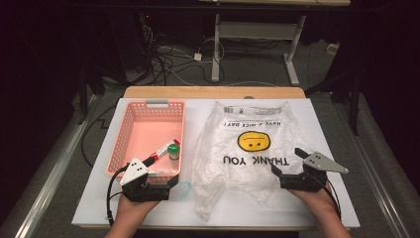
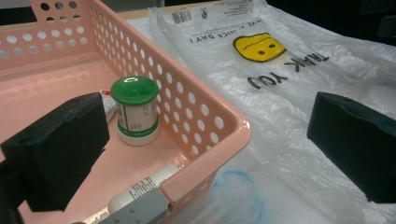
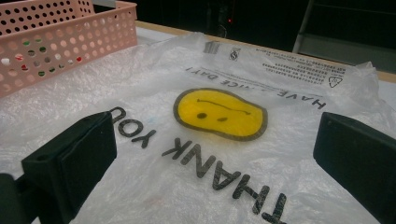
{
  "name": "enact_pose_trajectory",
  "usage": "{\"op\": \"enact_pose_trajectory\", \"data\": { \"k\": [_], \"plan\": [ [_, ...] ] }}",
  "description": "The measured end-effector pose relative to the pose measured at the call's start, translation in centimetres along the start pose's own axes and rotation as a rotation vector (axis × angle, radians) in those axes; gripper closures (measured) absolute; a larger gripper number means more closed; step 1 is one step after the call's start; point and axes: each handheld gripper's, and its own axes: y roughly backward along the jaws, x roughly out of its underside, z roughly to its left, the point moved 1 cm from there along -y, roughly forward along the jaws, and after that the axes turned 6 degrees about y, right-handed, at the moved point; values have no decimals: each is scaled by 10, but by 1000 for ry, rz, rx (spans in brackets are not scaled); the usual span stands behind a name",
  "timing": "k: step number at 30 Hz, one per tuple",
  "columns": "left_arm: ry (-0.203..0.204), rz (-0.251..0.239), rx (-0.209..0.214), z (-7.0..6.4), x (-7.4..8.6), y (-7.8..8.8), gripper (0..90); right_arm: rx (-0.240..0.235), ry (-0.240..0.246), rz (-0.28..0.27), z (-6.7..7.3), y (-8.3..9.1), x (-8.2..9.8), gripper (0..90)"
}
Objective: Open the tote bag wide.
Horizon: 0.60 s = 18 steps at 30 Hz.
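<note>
While my left tongs (image 1: 163, 184) hang wide apart over the near corner of the pink basket (image 1: 130, 119), gripping nothing, the green-capped bottle (image 1: 173, 151) stands inside it beside a tube (image 1: 162, 148); my right tongs (image 1: 288, 164), equally wide and holding nothing, hover over the smiley plastic bag (image 1: 247, 148) lying flat just beside the basket

The high view looks forward and down from above the person's side, taking in the whole white table (image 1: 297, 203). The left gripper view sits low and close at the pink basket's (image 2: 205, 116) near corner, facing across it. The right gripper view skims low over the plastic bag (image 3: 219, 154). All three share two things — bag and basket.
</note>
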Motion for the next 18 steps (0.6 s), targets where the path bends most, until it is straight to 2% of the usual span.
{"op": "enact_pose_trajectory", "data": {
  "k": [3, 7, 16, 18],
  "plan": [
    [7, -3, 13, -1, -1, 0, 0, -2, 0, -1, 0, 2, 0, 0],
    [-6, 13, 3, -2, 0, -1, 0, 2, -2, -1, 0, 2, -1, 0],
    [-5, 24, 4, -2, 1, -4, 0, 4, -5, -3, -5, 6, -4, 0],
    [11, 21, 15, -1, 0, -3, 0, 6, -8, -2, -6, 7, -4, 0]
  ]
}}
